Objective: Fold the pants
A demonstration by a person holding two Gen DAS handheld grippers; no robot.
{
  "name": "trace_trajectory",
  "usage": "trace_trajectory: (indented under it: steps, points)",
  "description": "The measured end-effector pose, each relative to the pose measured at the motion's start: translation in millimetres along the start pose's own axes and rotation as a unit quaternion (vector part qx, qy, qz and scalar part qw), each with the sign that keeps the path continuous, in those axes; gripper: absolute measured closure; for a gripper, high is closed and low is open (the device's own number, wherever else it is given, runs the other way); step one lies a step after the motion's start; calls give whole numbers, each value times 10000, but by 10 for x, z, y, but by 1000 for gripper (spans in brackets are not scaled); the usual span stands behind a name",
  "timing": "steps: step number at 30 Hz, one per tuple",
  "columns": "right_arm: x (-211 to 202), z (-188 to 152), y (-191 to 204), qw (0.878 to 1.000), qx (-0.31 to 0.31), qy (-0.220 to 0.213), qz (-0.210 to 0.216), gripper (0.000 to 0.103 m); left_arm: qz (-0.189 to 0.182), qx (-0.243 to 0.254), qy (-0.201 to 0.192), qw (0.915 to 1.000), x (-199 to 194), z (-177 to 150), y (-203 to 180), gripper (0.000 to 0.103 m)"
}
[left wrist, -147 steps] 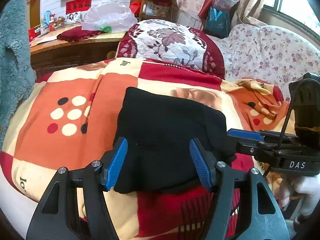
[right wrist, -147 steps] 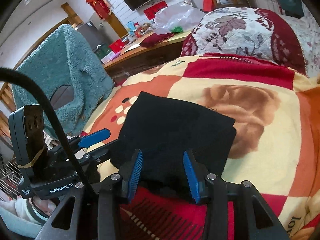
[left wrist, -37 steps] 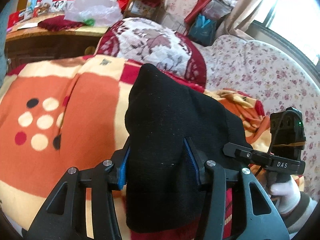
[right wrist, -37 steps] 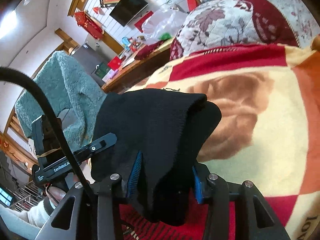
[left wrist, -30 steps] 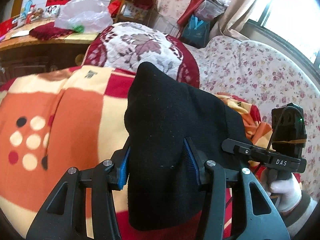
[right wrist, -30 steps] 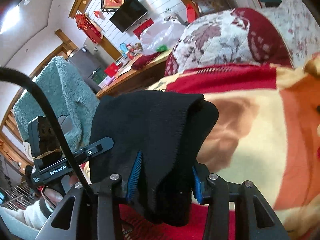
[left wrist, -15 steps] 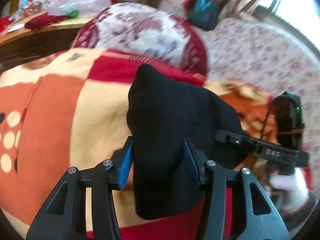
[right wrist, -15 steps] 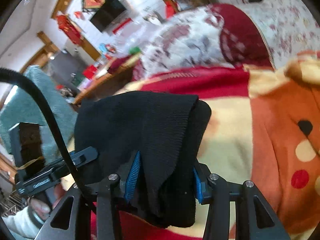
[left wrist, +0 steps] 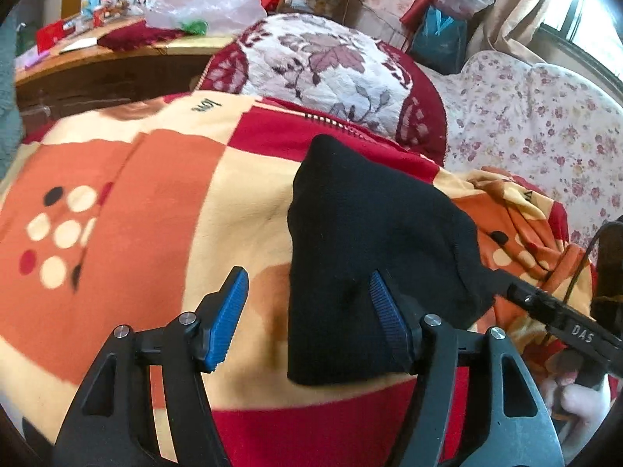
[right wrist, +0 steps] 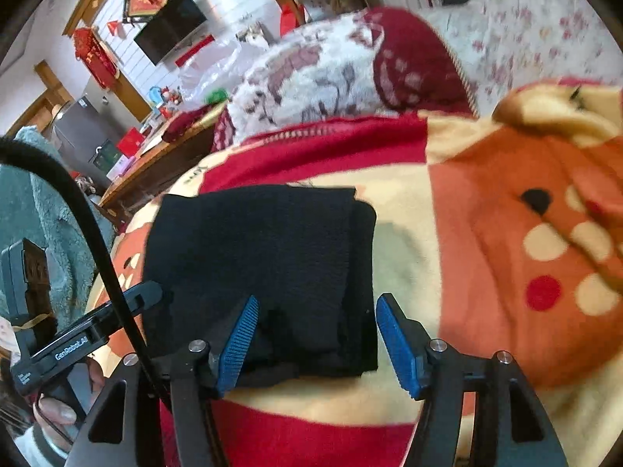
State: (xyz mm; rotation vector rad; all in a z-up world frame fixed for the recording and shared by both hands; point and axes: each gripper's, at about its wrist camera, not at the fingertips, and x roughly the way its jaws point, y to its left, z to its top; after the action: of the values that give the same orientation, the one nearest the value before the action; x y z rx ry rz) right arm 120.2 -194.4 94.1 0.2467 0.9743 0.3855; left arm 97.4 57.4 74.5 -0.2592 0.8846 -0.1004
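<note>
Both tools released; pants (right wrist: 264, 264) folded square on blanket (right wrist: 486, 233).

I see a bed covered by a checked blanket (left wrist: 155, 194) in orange, cream and red. On it lie the folded black pants (right wrist: 264, 257) and, further back, a floral cushion (left wrist: 323, 70).

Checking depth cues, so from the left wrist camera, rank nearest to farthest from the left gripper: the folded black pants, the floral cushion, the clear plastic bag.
1. Folded black pants, right by the left gripper, against its right finger.
2. Floral cushion, behind them.
3. Clear plastic bag, on the far wooden counter.
</note>
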Motion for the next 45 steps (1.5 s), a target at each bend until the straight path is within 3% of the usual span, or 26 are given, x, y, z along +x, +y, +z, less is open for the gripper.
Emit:
trace_trajectory:
  steps: [4,13,22,45]
  points:
    - [-244,-90,102,9996,1,-294,5,42,385,362,-376,9979,-249,-121,-138,38]
    - [-501,-213,513,9979,-495,-422,4,41,632,558,-633,9944,-581,-220,-290,38]
    - [-646,-227,593,9974,-493,-533,39,37,817,645,-898,9905,-810,-216,-344,38]
    - [-578,-281,664,9976,-568,-387,-35,36,922,801,-827,9891,-786,-285,-448,38]
